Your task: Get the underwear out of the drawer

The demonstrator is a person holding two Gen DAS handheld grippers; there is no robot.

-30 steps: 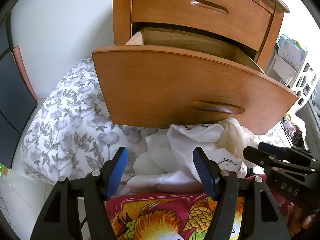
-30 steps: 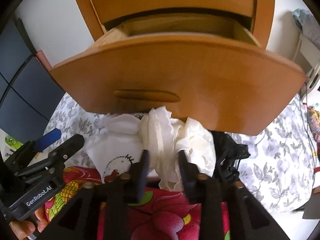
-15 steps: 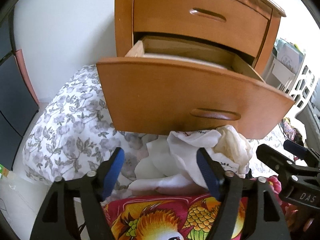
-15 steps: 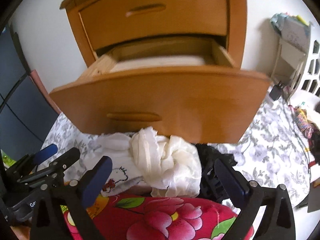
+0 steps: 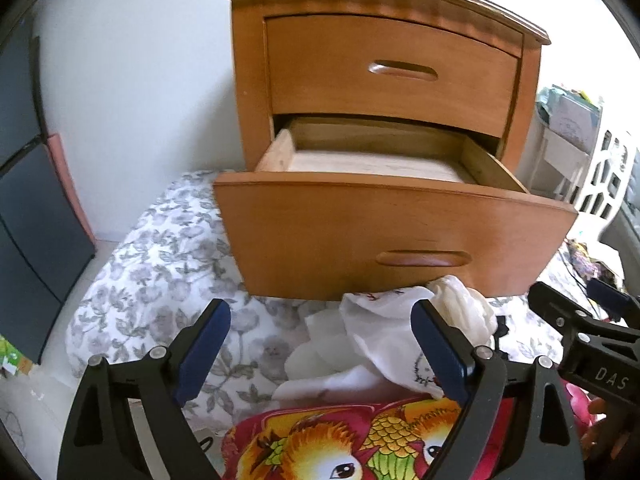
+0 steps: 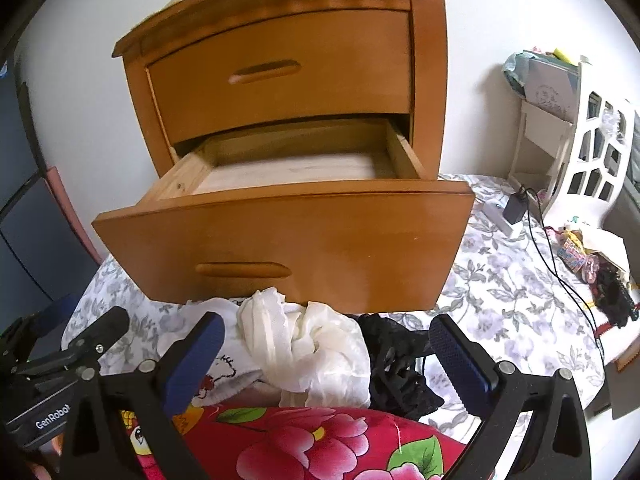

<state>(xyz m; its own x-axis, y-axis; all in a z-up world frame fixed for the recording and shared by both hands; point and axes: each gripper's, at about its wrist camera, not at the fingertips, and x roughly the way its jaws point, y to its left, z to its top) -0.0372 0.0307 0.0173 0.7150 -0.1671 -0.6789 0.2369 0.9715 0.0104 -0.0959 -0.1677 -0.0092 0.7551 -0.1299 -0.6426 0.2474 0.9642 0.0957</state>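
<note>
Now that the right gripper [image 6: 326,354] has let go, jaws spread wide, and the left gripper's [image 5: 320,344] jaws are opening empty, the underwear [image 6: 308,356] lies heaped between and just beyond them on the bed [image 6: 500,280], below the emptied drawer [image 6: 280,240].

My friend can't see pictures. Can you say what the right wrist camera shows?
An open gripper hangs over a pile of underwear, white and black, lying on a flowery bed. Behind the pile, a wooden nightstand has its bottom drawer pulled out, with no clothes showing inside.
</note>
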